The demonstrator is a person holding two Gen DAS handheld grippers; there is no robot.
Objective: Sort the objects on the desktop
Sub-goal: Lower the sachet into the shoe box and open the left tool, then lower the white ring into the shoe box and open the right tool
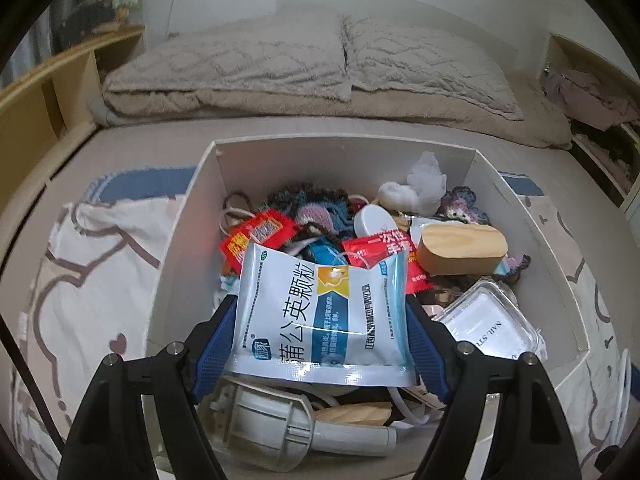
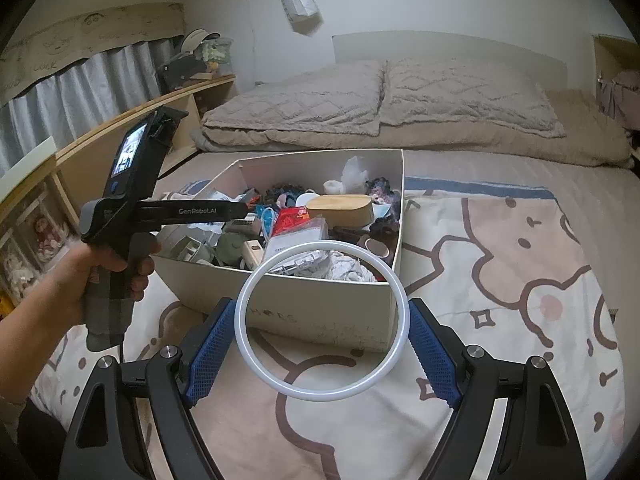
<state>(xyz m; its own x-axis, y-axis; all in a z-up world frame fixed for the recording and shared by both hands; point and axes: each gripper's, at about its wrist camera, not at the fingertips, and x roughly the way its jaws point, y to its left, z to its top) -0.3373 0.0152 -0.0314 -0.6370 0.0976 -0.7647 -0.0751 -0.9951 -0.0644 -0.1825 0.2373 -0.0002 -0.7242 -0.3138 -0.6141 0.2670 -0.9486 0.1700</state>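
My left gripper (image 1: 321, 302) is shut on a white and blue medicine sachet (image 1: 320, 320), its blue pads (image 1: 218, 340) pressing both side edges so the top buckles. It hangs over the white cardboard box (image 1: 180, 240) full of clutter. In the right wrist view my right gripper (image 2: 320, 304) is shut on a thin white ring (image 2: 320, 396), held upright above the bedsheet in front of the box (image 2: 288, 304). A hand (image 2: 100, 268) grips the left tool's handle, and its fingers reach into the box from the left.
The box holds red sachets (image 1: 256, 232), crochet pieces (image 1: 312, 204), a wooden oval case (image 1: 460, 248), a clear plastic case (image 1: 488, 320) and a grey plastic part (image 1: 280, 420). Around it lies a patterned bedsheet (image 2: 500, 280); pillows (image 2: 380, 96) lie beyond, and wooden shelves (image 2: 132, 128) stand left.
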